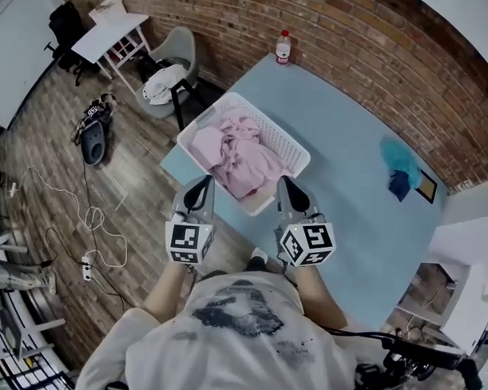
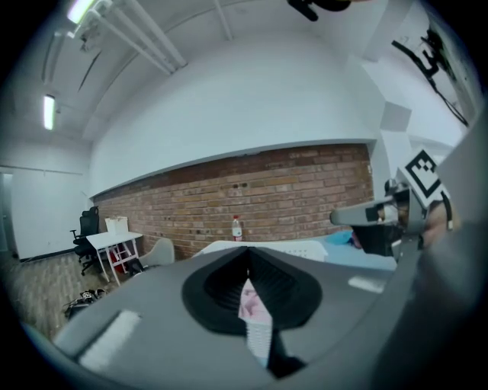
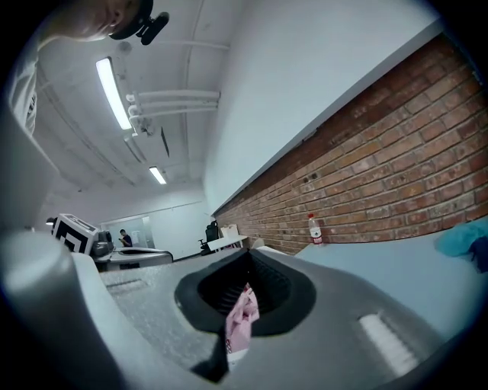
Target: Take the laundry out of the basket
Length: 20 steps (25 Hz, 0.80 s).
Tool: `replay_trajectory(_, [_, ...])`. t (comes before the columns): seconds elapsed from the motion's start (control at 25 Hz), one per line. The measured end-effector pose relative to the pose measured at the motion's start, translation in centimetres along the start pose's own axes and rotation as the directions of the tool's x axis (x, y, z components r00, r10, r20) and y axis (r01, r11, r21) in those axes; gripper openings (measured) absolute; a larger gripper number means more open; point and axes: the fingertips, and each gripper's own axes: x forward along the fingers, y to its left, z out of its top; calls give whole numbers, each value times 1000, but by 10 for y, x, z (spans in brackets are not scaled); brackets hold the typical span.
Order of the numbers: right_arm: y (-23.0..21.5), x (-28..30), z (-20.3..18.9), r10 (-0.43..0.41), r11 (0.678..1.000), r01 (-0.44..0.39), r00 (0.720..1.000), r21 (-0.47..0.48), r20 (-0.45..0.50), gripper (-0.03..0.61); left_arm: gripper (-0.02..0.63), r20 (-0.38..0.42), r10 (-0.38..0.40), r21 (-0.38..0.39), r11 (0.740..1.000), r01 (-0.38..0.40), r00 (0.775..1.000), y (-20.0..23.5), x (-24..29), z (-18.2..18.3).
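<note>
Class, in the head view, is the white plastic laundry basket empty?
No, crumpled pink laundry lies inside the white plastic laundry basket.

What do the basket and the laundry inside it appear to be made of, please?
The basket is likely white plastic with a matte finish; its walls show a moulded lattice of holes. The laundry looks like soft pink fabric, matte; it lies crumpled in loose folds.

Soft cloth laundry (image 1: 241,154), perforated plastic basket (image 1: 284,142), matt blue table (image 1: 343,214).

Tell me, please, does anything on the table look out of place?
Only a crumpled blue cloth lying alone near the brick wall, far from the basket of pink laundry; nothing is spilled.
</note>
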Motion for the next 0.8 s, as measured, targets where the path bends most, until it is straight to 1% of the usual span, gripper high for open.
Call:
replay_trajectory(0.16, [-21, 20, 6, -12, 1000, 12, 1000, 14, -11, -2, -11, -34, -25, -14, 1000, 24, 999, 10, 35, 3])
replay_trajectory(0.36, [-35, 38, 6, -52, 998, 52, 998, 20, -20, -3, -11, -50, -61, 5, 998, 61, 997, 25, 68, 5])
replay_trajectory(0.52, [-47, 51, 6, -117, 993, 118, 993, 23, -19, -3, -11, -70, -103, 27, 994, 105, 992, 38, 96, 2])
replay_trajectory(0.6, [-54, 57, 5, -166, 986, 166, 986, 23, -22, -2, -11, -75, -141, 26, 989, 143, 987, 44, 112, 2])
replay_trajectory(0.72, [-57, 68, 4, -233, 972, 234, 972, 28, -22, -3, -11, -106, -206, 29, 977, 210, 973, 53, 131, 0])
replay_trajectory(0.8, [-58, 77, 5, -274, 961, 275, 961, 31, -22, -3, -11, -121, -258, 47, 963, 265, 959, 57, 146, -2])
